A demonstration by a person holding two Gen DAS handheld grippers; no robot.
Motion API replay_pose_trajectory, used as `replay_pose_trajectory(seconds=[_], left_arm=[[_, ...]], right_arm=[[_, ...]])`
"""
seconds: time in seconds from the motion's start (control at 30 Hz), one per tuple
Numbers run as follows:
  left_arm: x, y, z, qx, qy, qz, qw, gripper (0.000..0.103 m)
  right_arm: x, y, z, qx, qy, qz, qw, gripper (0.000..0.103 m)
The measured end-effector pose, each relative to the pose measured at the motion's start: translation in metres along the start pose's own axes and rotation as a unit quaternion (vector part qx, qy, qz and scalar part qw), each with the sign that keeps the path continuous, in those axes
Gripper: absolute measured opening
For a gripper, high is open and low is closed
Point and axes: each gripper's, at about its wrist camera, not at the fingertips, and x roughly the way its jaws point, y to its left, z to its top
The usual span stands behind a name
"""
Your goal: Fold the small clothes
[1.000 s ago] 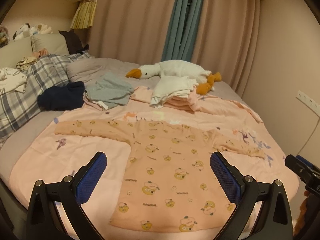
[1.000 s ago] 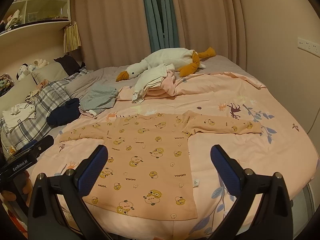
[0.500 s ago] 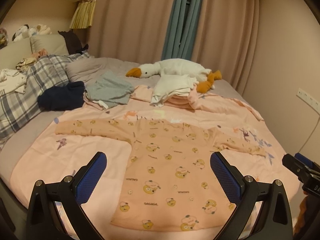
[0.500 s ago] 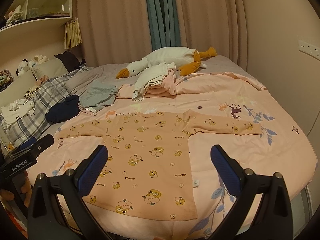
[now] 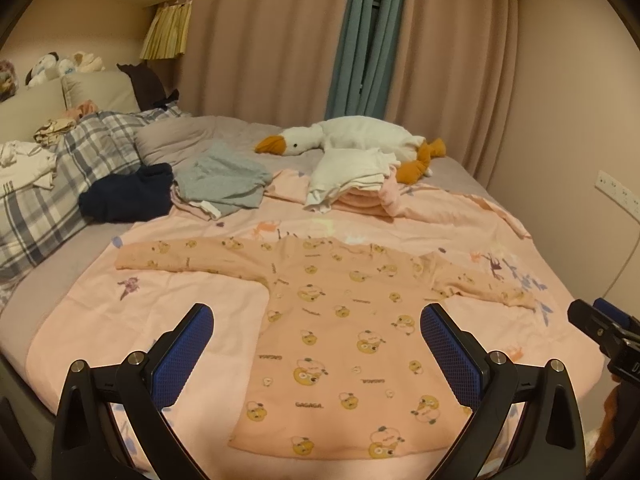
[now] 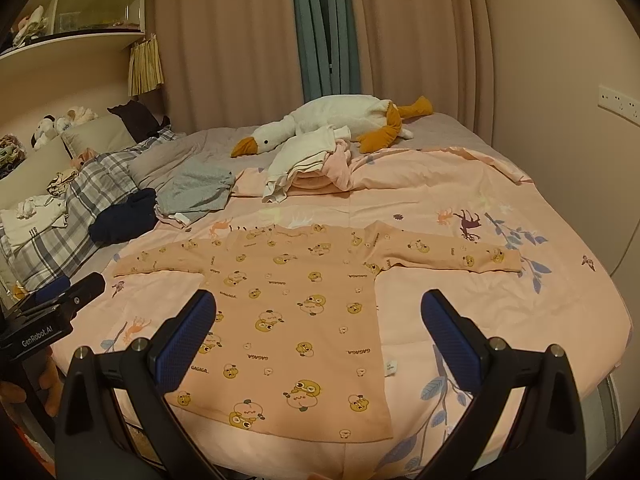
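A small peach long-sleeved shirt (image 5: 344, 320) with a yellow duck print lies flat on the pink bedspread, sleeves spread out to both sides, hem toward me. It also shows in the right wrist view (image 6: 296, 304). My left gripper (image 5: 316, 344) is open and empty, held above the shirt's lower half. My right gripper (image 6: 320, 332) is open and empty, also above the shirt's lower half. Each gripper shows at the edge of the other's view: the right one (image 5: 604, 332), the left one (image 6: 52, 312).
A stack of folded white and pink clothes (image 5: 356, 184) lies beyond the shirt, by a plush goose (image 5: 352, 140). Grey clothes (image 5: 224, 180) and a dark navy garment (image 5: 128, 192) lie at the back left, next to a plaid duvet (image 5: 60, 184). A wall stands at the right.
Both grippers have stayed open and empty. Both views have shifted slightly, so the shirt sits a little higher in the frames; the shirt itself has not moved.
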Motion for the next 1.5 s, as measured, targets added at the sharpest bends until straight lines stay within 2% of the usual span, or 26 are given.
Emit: replay_pose_trajectory(seconds=[0.77,0.97,1.07,1.13,1.2,1.23,1.33,1.43,1.5], left_arm=[[-0.001,-0.008,0.002,0.005,-0.003,-0.002,1.0000,0.102],[0.006,-0.011,0.004,0.007,0.002,-0.007,0.9999,0.102],[0.018,-0.009,0.008,0.006,-0.002,-0.015,0.9999,0.102],[0.037,-0.005,0.015,-0.002,0.000,-0.031,0.9995,0.102],[0.073,0.009,0.023,-0.033,-0.009,-0.060,0.9976,0.102],[0.086,0.014,0.024,-0.043,-0.010,-0.059,0.9973,0.102],[0.146,0.038,0.024,-0.087,0.008,-0.019,0.9960,0.102],[0.215,0.060,0.014,-0.103,0.073,-0.004,0.9920,0.100],[0.254,0.070,0.004,-0.115,0.126,0.006,0.9853,0.090]], right_arm=[[0.003,0.003,0.002,0.004,0.002,-0.006,1.000,0.103],[0.006,0.001,0.003,0.005,0.007,-0.009,1.000,0.103],[0.008,-0.002,0.007,-0.006,-0.004,0.005,1.000,0.103],[0.015,-0.008,0.017,-0.022,0.000,0.021,1.000,0.103],[0.031,-0.028,0.033,-0.016,-0.005,0.021,1.000,0.103],[0.039,-0.037,0.040,-0.011,-0.006,0.012,1.000,0.103],[0.081,-0.091,0.063,0.044,-0.001,-0.045,0.998,0.103],[0.133,-0.159,0.075,0.119,0.006,-0.095,0.988,0.103],[0.171,-0.206,0.071,0.161,0.017,-0.109,0.981,0.102]])
